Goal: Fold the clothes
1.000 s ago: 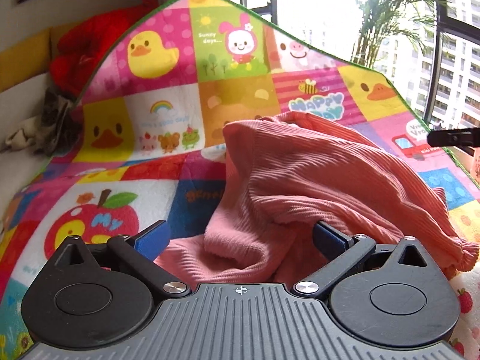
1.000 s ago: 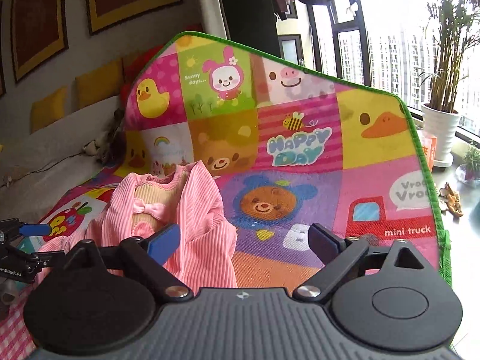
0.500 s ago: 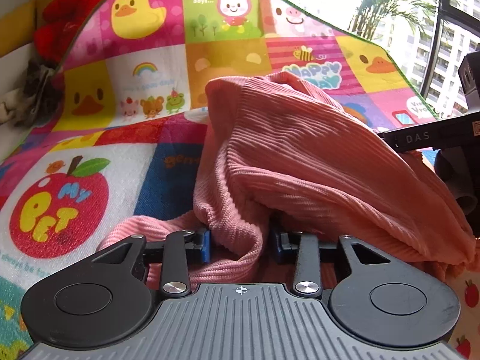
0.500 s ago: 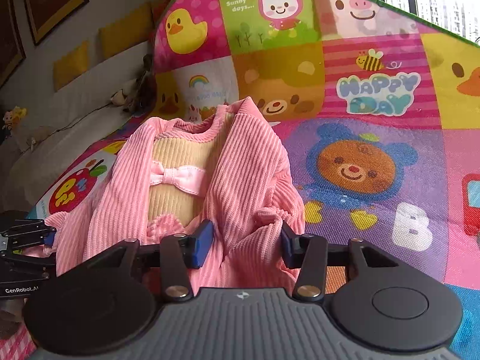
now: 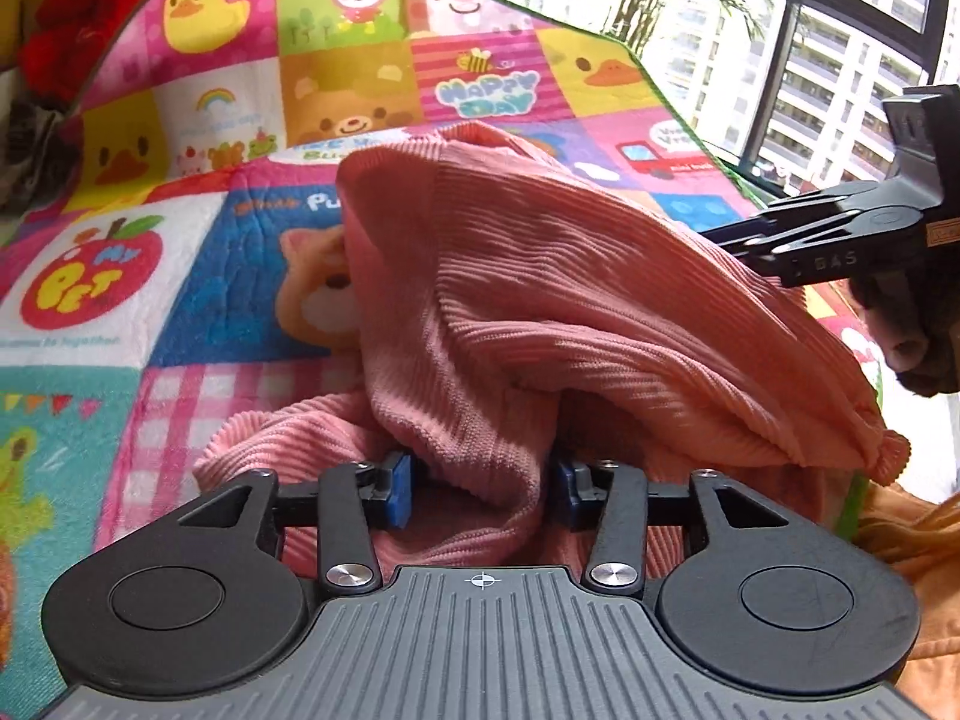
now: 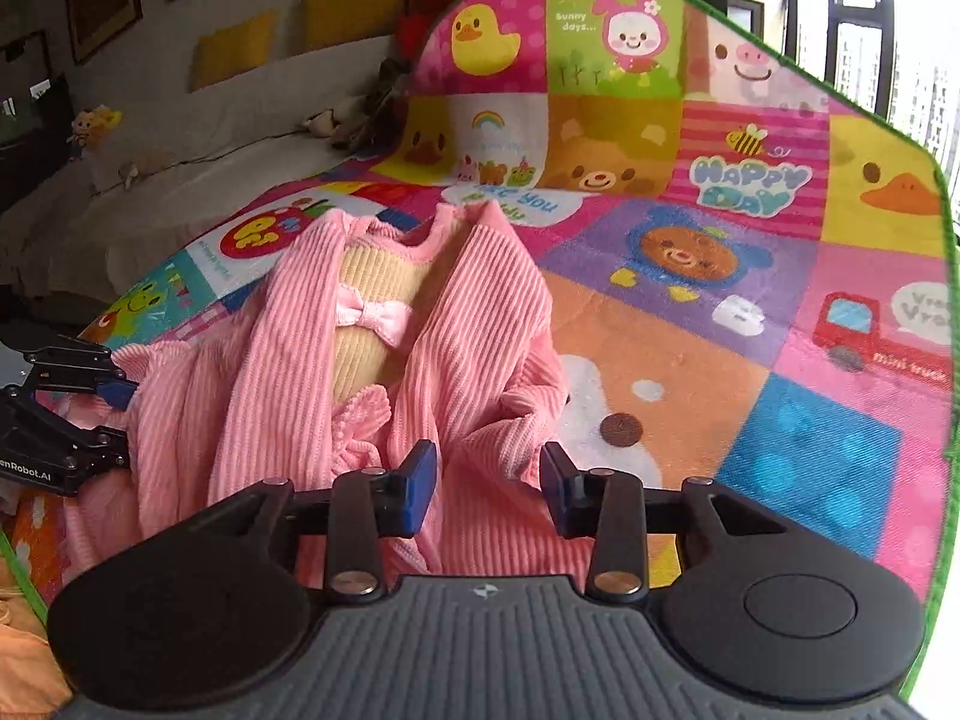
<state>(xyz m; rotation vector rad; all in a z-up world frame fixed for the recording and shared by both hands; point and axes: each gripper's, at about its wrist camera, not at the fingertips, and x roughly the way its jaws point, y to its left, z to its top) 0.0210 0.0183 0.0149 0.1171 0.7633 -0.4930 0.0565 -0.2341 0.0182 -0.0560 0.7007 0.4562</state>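
Note:
A pink ribbed child's garment (image 5: pixel 570 300) lies bunched on a colourful cartoon play mat (image 5: pixel 180 276). My left gripper (image 5: pixel 483 492) is shut on a thick fold of its near edge. In the right wrist view the garment (image 6: pixel 288 396) shows a cream front panel and a pink bow (image 6: pixel 375 315). My right gripper (image 6: pixel 486 486) is shut on its hem, with fabric between the blue pads. The right gripper (image 5: pixel 840 246) appears at the right edge of the left wrist view. The left gripper (image 6: pixel 78 420) shows at the far left, at the garment's other side.
The mat's green border (image 6: pixel 942 420) runs close on the right. Orange cloth (image 5: pixel 912 552) lies just past the mat's near corner. A red item (image 5: pixel 78 6) and dark clothes (image 5: pixel 30 144) sit at the far left. A pale sofa with yellow cushions (image 6: pixel 354 6) stands behind.
Both grippers went from open to shut on the garment. They have since drawn back toward the mat's near edge, pulling the garment along.

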